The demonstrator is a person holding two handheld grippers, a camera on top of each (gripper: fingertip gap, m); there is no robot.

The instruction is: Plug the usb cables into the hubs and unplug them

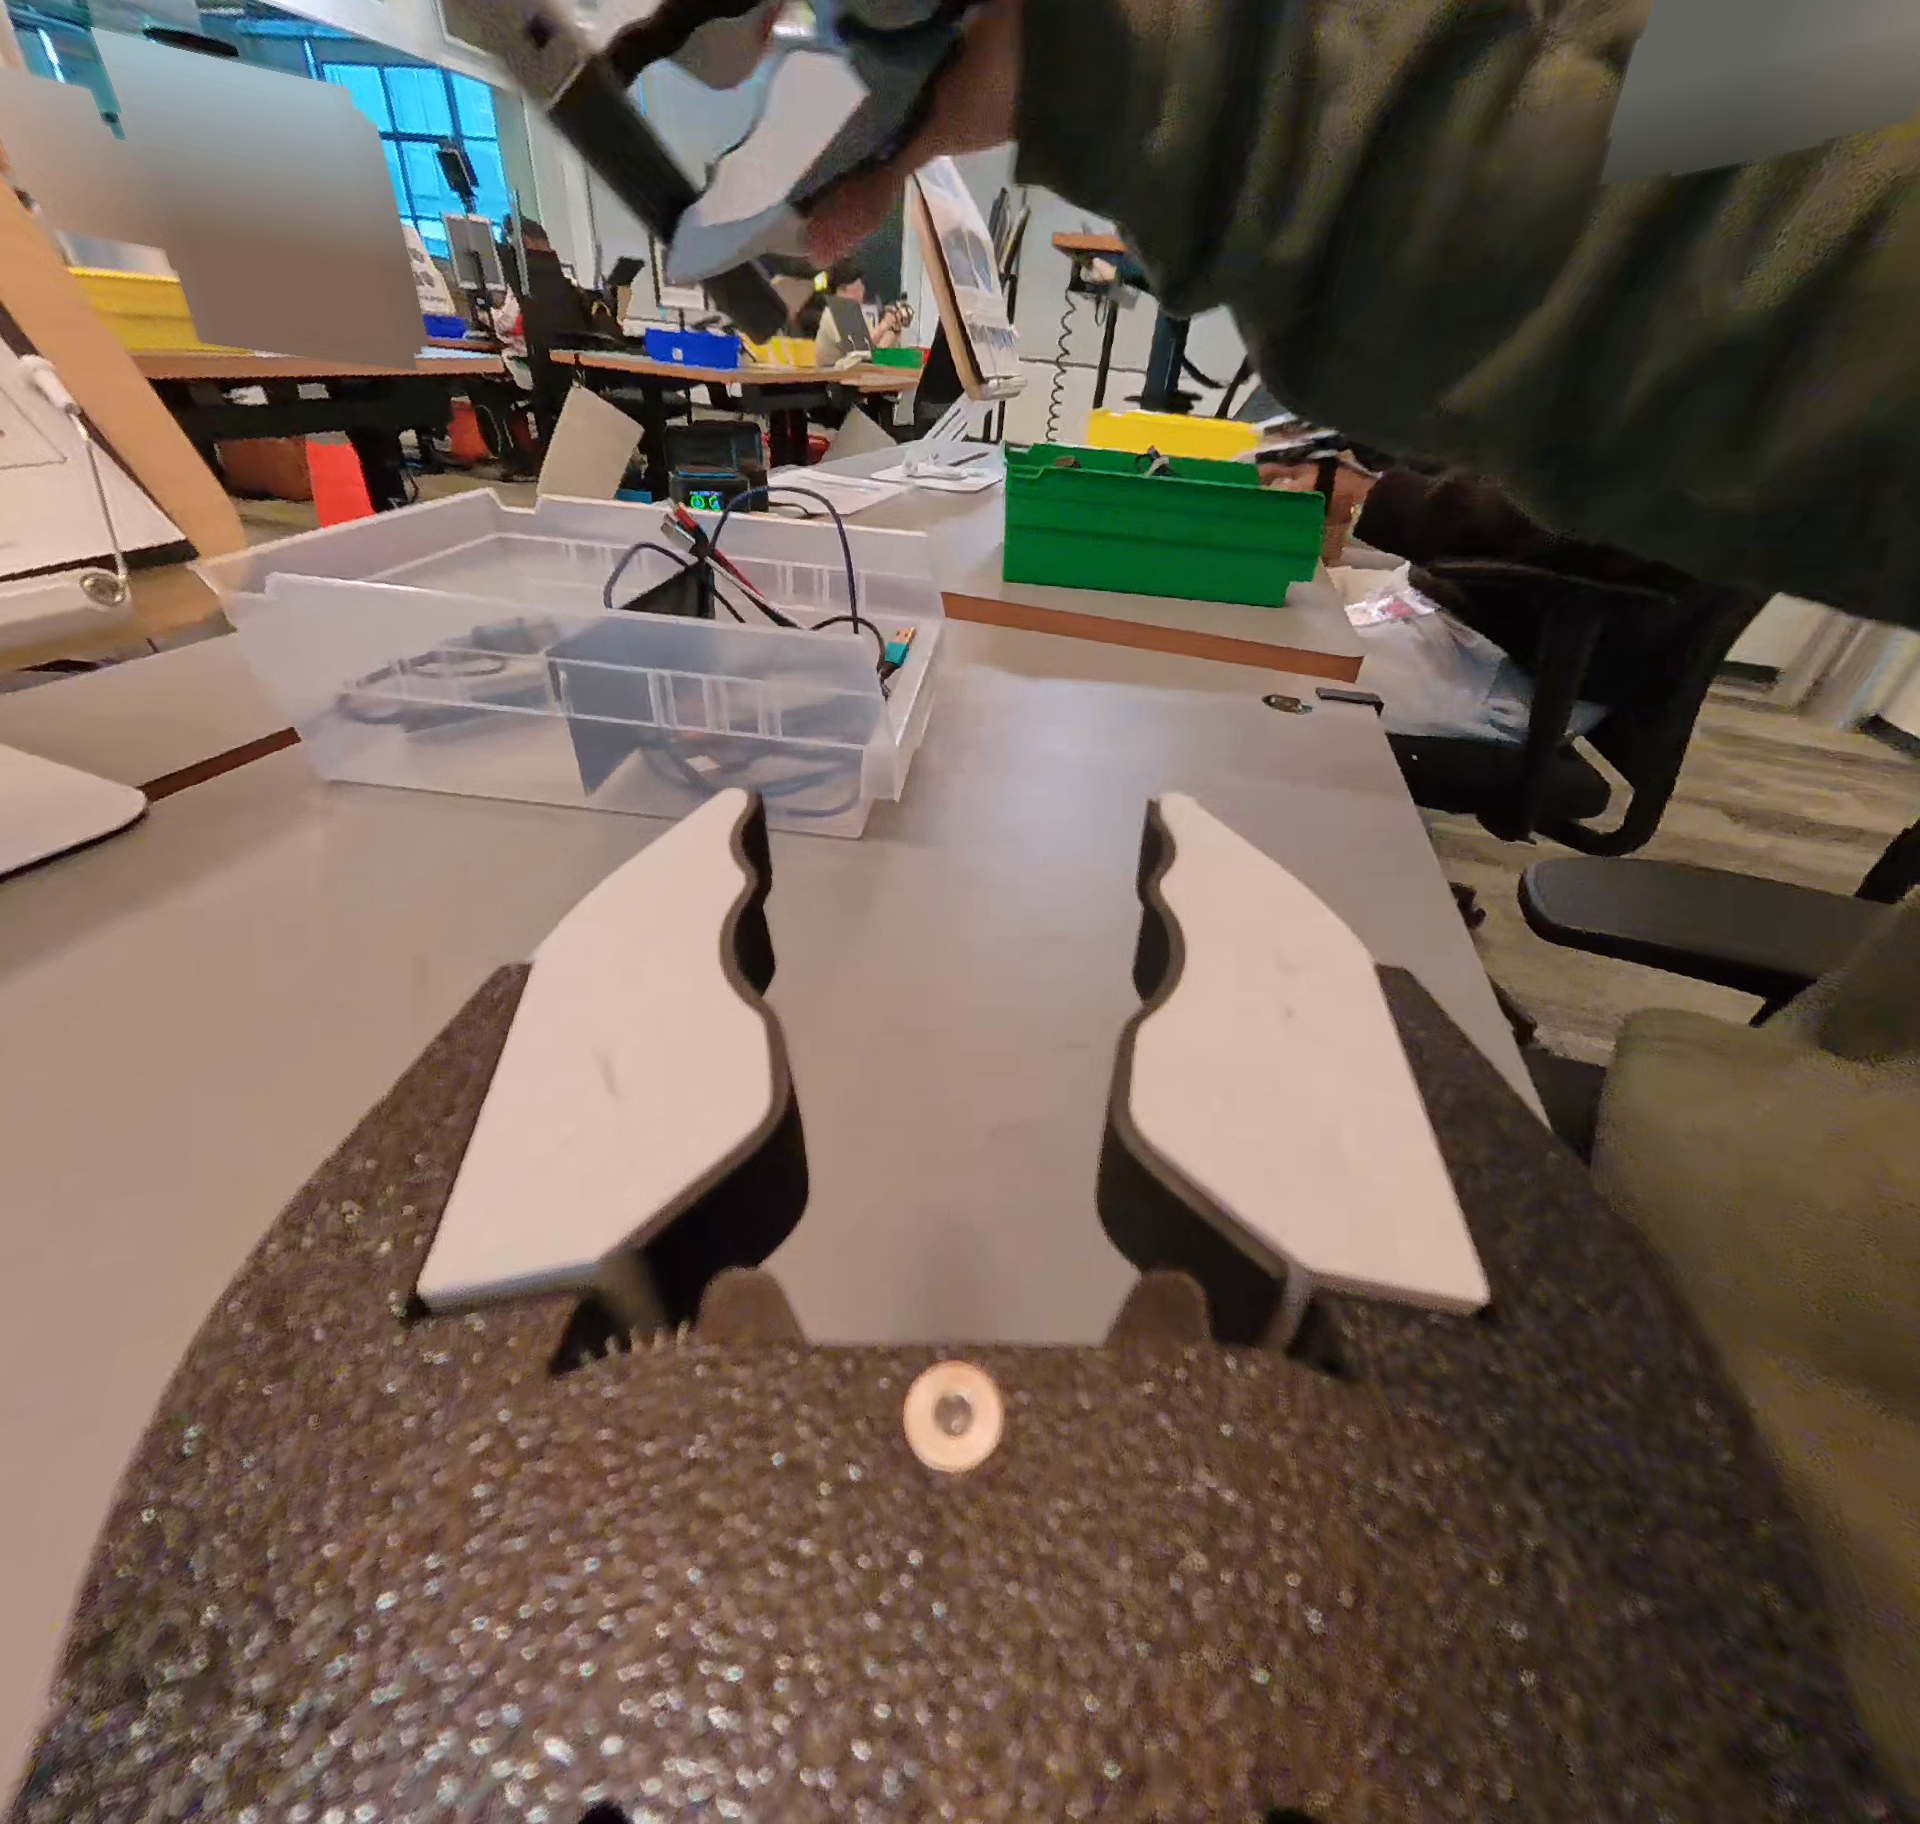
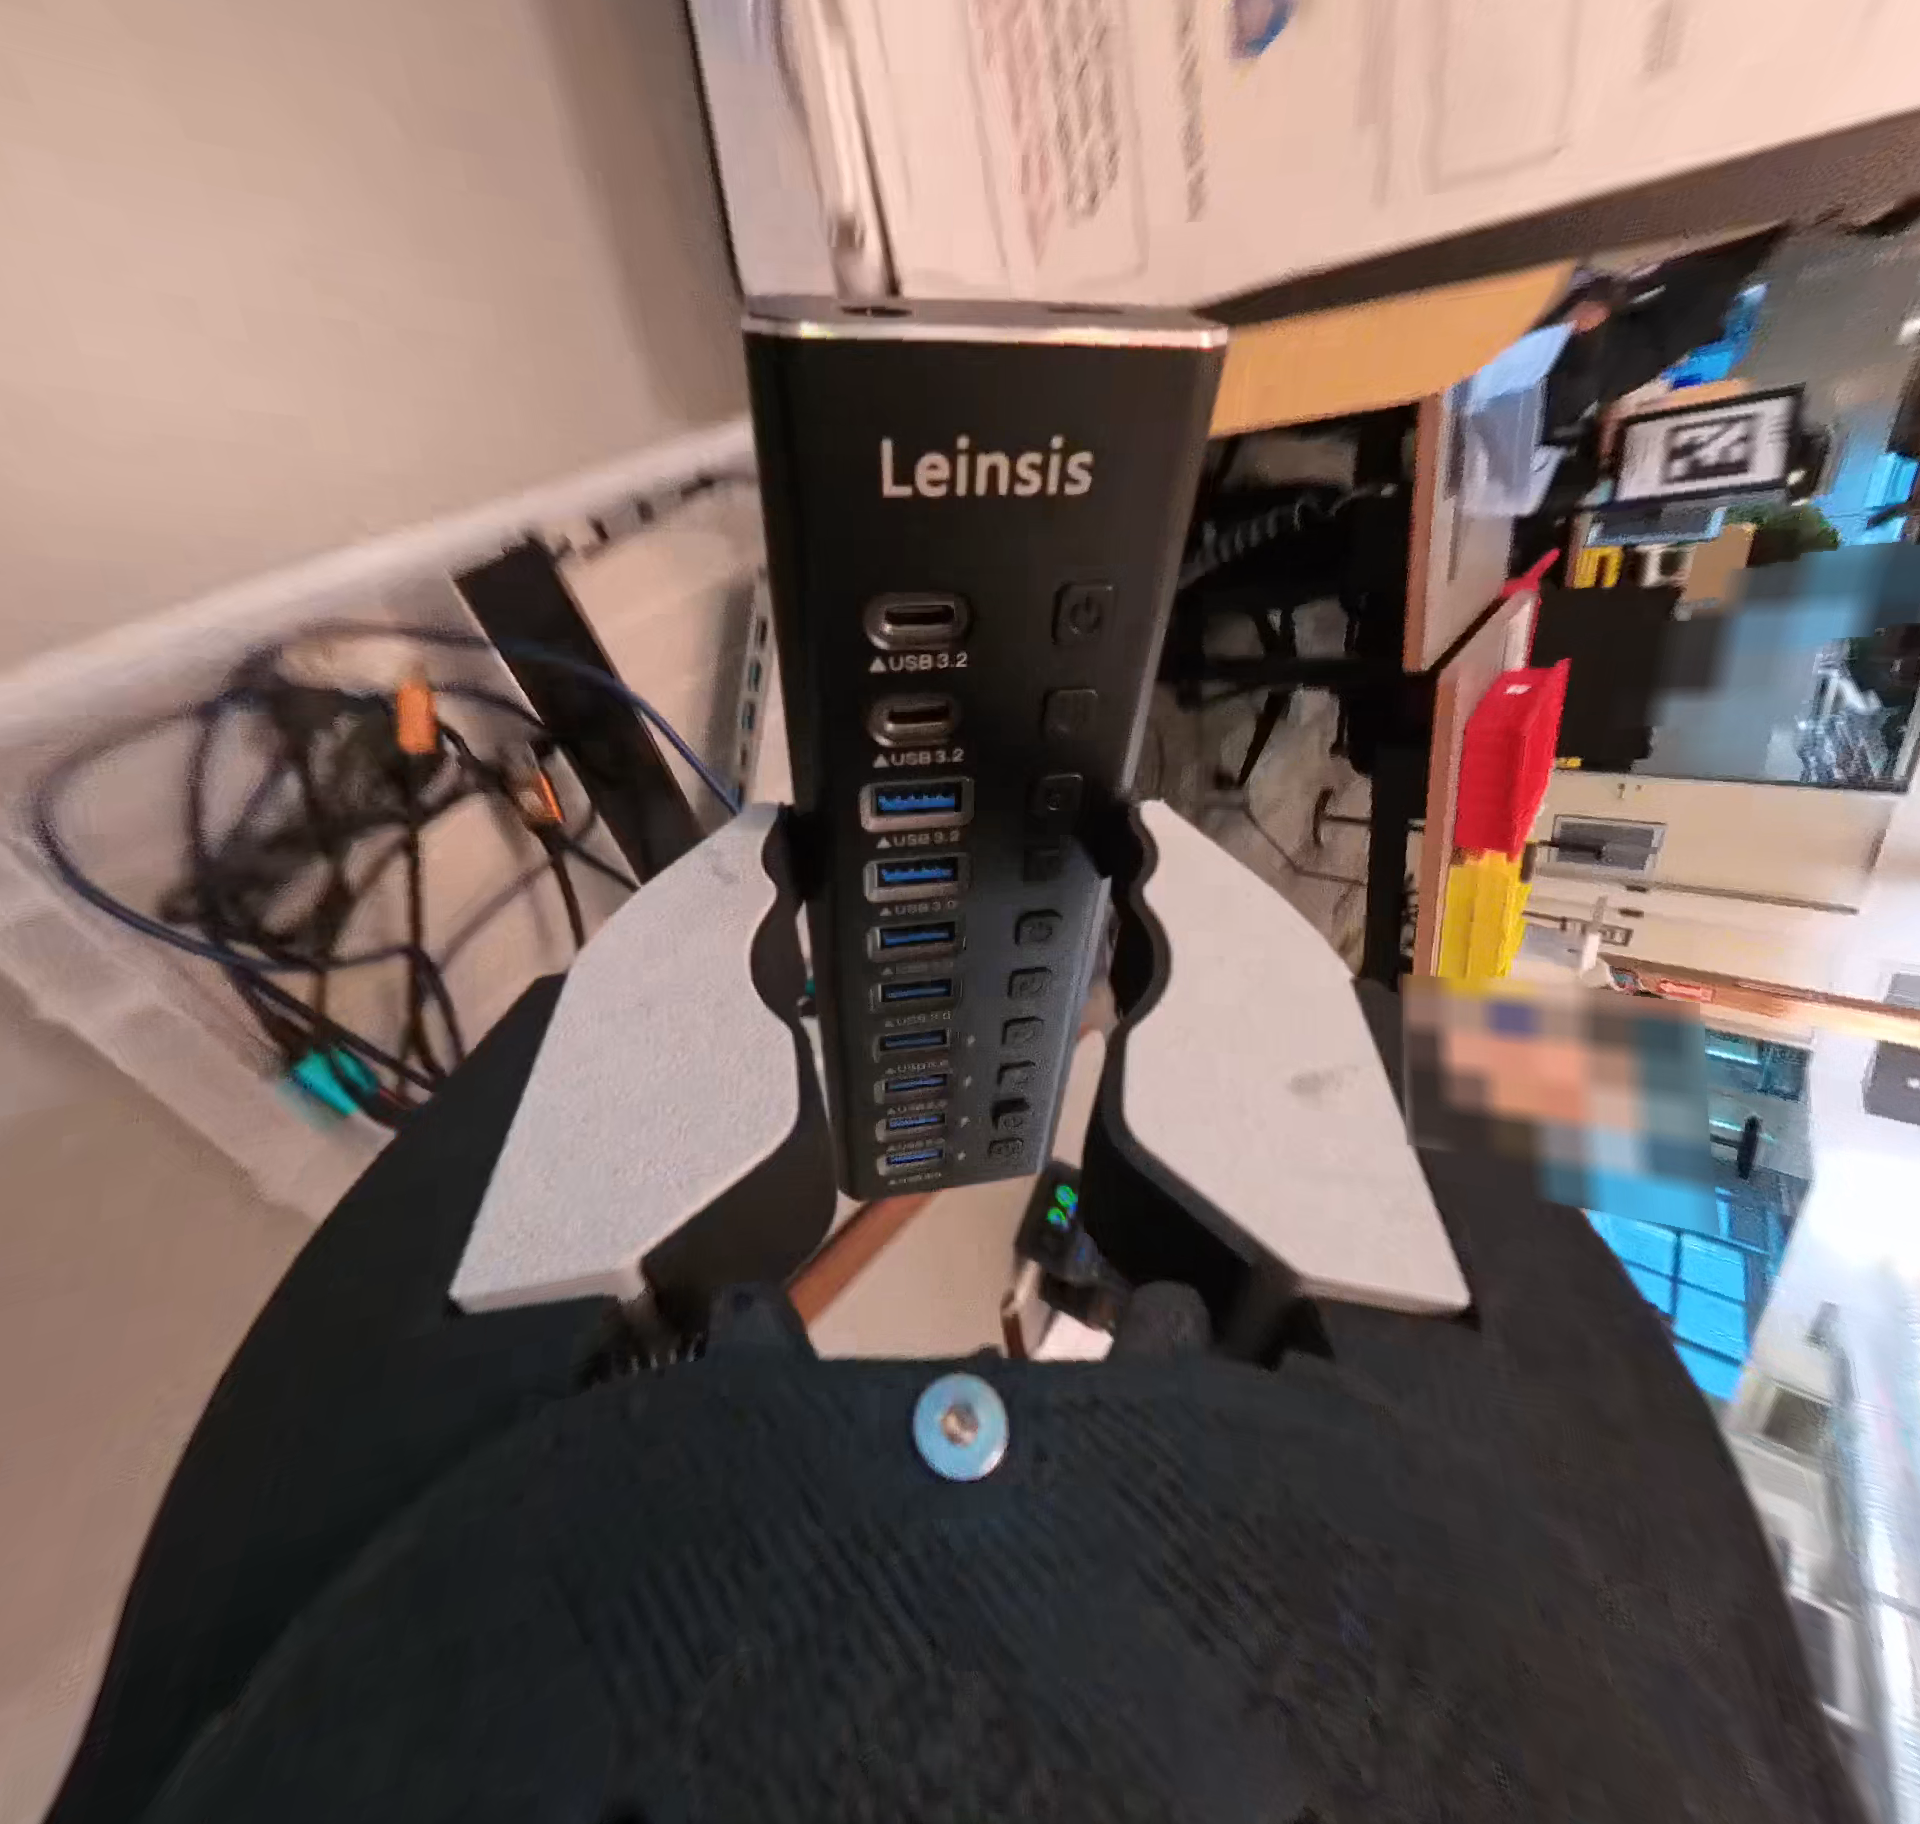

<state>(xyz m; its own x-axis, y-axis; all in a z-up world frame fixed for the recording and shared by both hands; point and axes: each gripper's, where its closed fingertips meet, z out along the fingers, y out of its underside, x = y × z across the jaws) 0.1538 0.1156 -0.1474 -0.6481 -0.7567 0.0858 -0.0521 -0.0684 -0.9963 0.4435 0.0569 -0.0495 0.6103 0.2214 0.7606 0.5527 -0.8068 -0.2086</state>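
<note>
My right gripper (image 2: pixel 956 829) is shut on a long black USB hub (image 2: pixel 982 486) with a column of ports on its face, and holds it in the air. In the left wrist view the same gripper (image 1: pixel 727 164) and hub (image 1: pixel 613 133) hang high above the table, held by a hand in a green sleeve (image 1: pixel 1455 216). My left gripper (image 1: pixel 951 839) is open and empty, low over the grey table (image 1: pixel 987 735). A clear plastic bin (image 1: pixel 416 631) ahead of it holds tangled USB cables (image 1: pixel 727 569) and dark hubs. The cables (image 2: pixel 312 787) also show in the right wrist view.
A green bin (image 1: pixel 1153 527) stands at the back right with a yellow one (image 1: pixel 1169 429) behind it. A small device with a green display (image 1: pixel 712 496) sits behind the clear bin. A black chair armrest (image 1: pixel 1683 917) lies past the table's right edge. A white stand base (image 1: pixel 52 808) is at the left. One gripper's finger ends stand about 30 cm off the other's.
</note>
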